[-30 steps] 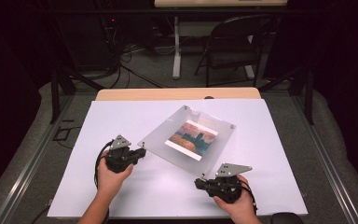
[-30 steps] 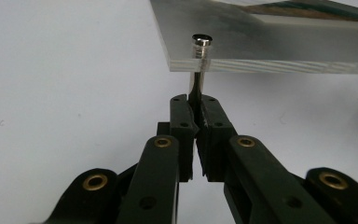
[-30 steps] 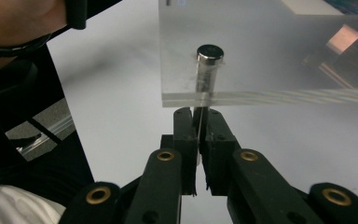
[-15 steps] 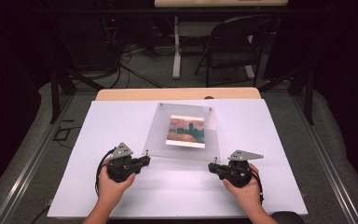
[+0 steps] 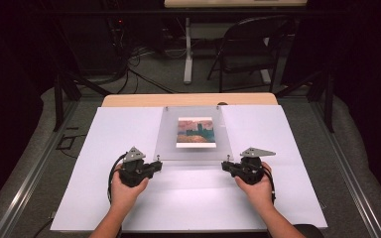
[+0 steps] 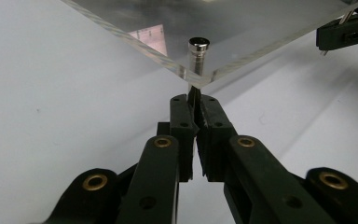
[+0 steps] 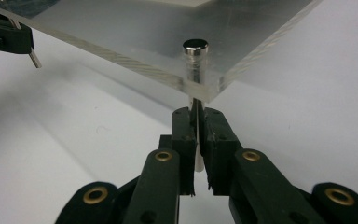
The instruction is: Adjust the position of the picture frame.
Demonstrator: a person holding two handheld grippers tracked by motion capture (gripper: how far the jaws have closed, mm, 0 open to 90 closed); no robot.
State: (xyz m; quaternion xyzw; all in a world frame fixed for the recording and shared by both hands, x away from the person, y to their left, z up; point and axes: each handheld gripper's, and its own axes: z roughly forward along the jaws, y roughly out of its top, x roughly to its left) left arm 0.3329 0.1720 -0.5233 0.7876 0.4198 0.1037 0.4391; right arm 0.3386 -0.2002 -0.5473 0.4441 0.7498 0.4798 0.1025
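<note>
On the left, a small metal pin (image 6: 195, 93) under the near left corner of a clear picture frame (image 5: 192, 133) is pinched by the left hand-held gripper (image 5: 155, 165), whose jaws are pressed together on it. In the left gripper view the pin is seen going up through the clear corner to a round silver cap (image 6: 198, 44). The frame is held flat and straight over the middle of the bench (image 5: 129, 129), a little above the white sheet (image 5: 193, 198), with a small painted picture (image 5: 195, 132) inside it. On the right, the pin (image 7: 196, 135) at the near right corner is pinched the same way by the right hand-held gripper (image 5: 226, 166), and its jaws are shut tight on it too. The step in hand seems to be the carrying and lining up of the frame with both grippers at once. For the next move, both sides would likely need to be lowered together and kept level, so that no pin is slipped or bent. The bench is covered in white and is bare around the frame. Behind it, a dark room with a folding chair (image 5: 248, 49), a grey floor and loose cables (image 5: 134, 64) can be seen.
</note>
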